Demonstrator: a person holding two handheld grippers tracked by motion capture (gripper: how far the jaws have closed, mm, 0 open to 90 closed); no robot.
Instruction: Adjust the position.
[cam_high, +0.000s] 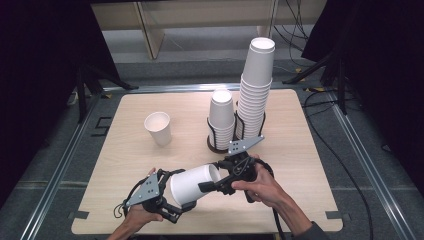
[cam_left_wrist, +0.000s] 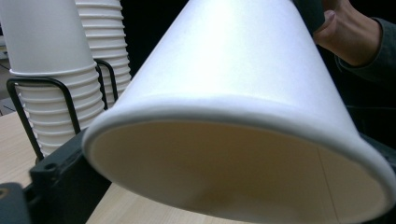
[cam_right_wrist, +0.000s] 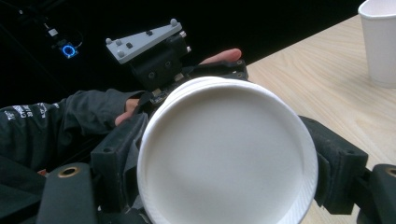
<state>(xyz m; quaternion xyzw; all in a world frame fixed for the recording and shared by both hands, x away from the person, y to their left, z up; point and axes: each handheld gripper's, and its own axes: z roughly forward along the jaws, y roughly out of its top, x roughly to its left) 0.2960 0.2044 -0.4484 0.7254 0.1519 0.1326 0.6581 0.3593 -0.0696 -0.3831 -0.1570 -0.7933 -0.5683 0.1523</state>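
Two claws are seen in the high view meeting over the counter's (cam_high: 125, 165) near edge: a paper cup (cam_high: 192, 184) lies on its side between them, the left claw (cam_high: 172, 202) at its wide end, the right claw (cam_high: 212, 186) at its narrow end. In the left gripper view, the cup's open rim (cam_left_wrist: 233, 116) is seen close up, with jaws spread apart beside it. In the right gripper view, the cup's base (cam_right_wrist: 226, 154) is clamped between both jaws.

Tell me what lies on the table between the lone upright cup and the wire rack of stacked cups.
Nothing: in the high view, the table is bare wood between the lone cup and the wire rack.
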